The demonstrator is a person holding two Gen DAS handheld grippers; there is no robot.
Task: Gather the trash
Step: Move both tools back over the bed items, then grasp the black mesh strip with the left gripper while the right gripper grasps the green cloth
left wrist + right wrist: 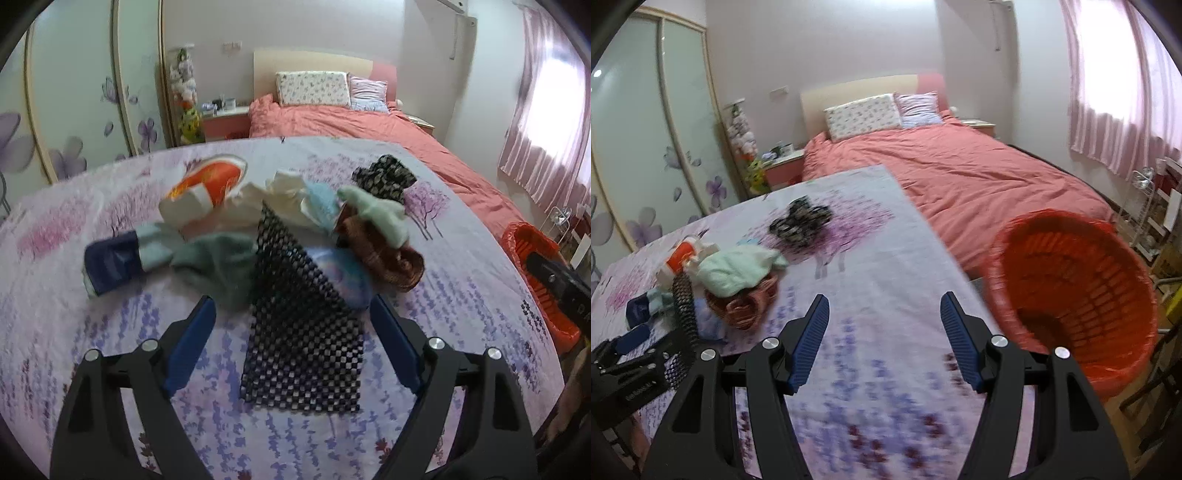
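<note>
Black mesh mat (303, 332) lies between the spread, empty jaws of the left gripper (291, 321), so a pickup looks next. Right gripper (884, 325) (also apart, empty) hovers beside the orange slatted plastic basket (1071, 295).

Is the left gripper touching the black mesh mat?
Apart. In the left wrist view the left gripper stands open, and tablecloth shows between each pad and the black mesh mat lying flat.
</note>
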